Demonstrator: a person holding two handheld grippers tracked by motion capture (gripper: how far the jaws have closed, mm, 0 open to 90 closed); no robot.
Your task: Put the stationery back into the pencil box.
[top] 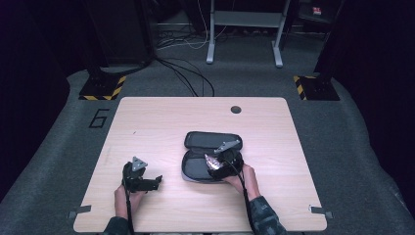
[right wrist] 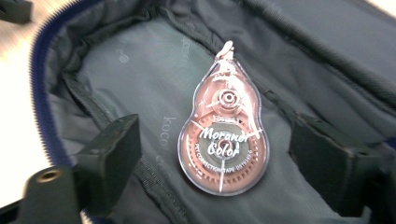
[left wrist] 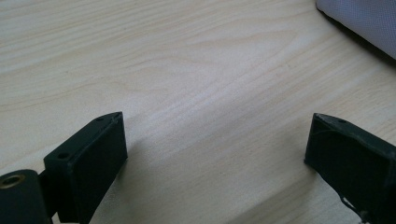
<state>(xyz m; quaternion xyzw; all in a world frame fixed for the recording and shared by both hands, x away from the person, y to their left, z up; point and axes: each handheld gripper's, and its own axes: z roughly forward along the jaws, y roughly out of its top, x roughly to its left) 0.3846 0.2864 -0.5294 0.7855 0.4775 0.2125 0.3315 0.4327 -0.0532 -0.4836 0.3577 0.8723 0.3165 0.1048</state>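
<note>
The right gripper [right wrist: 215,154] is seen with its two black jaws spread apart over the open case, and nothing is pinched between them; the pads stand clear on either side of the correction tape dispenser [right wrist: 224,135], which lies flat between them without being touched. The dispenser is shaped like a teardrop, broad and round at the end nearer the jaws and narrowed to a pale tip at the far end. Its shell is clear plastic, through which a reddish-brown interior with a toothed wheel and a smaller hub can be seen. White script lettering is printed across the wide part, with a line of small print beneath it.

The dispenser is lain on the dark grey fabric lining of the pencil case [right wrist: 116,70], inside the near half, where faint printed lettering shows on the lining. A blue zip edge is seen running along the case's rim. In the high view the case [top: 195,169] is laid open near the middle of the table [top: 161,117], its lid half folded away from the person, and the right gripper [top: 215,164] is held over its right side.

The left gripper [left wrist: 215,149] is held low over bare wood with its jaws wide apart and nothing between them; in the high view it [top: 154,181] is placed well to the left of the case.
</note>
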